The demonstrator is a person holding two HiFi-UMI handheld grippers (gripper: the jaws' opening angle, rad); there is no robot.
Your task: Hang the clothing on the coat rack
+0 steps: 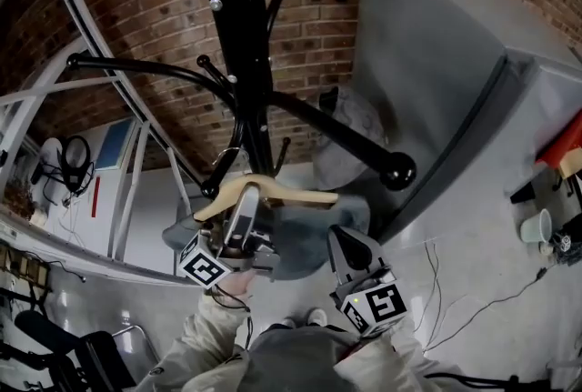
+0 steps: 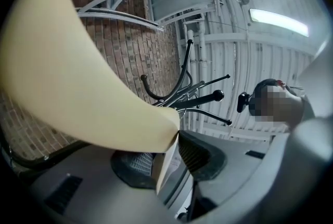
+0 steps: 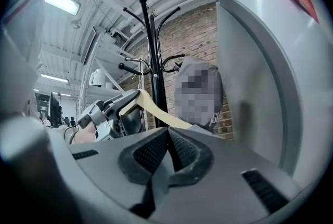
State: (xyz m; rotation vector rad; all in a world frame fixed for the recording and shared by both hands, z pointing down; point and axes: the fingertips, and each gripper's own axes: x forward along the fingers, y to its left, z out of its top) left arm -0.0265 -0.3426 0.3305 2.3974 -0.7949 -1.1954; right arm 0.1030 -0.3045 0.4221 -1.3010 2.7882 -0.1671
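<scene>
A black coat rack (image 1: 241,35) rises in front of me, one knobbed arm (image 1: 397,170) reaching right. Below its arms a pale wooden hanger (image 1: 273,192) carries a grey garment (image 1: 309,236). My left gripper (image 1: 241,199) is shut on the hanger's left side; in the left gripper view the hanger (image 2: 78,77) fills the left and ends between the pads of this gripper (image 2: 169,158). My right gripper (image 1: 346,240) points up at the garment's right edge; its pads meet, and I see nothing between them (image 3: 168,140). The right gripper view shows the hanger (image 3: 156,111) and the rack (image 3: 153,62) beyond.
A brick wall (image 1: 136,8) stands behind the rack. A tall grey panel (image 1: 436,63) leans close on the right. White metal framing (image 1: 127,190) runs along the left. A cup (image 1: 538,226) and cables (image 1: 473,308) lie on the floor at right.
</scene>
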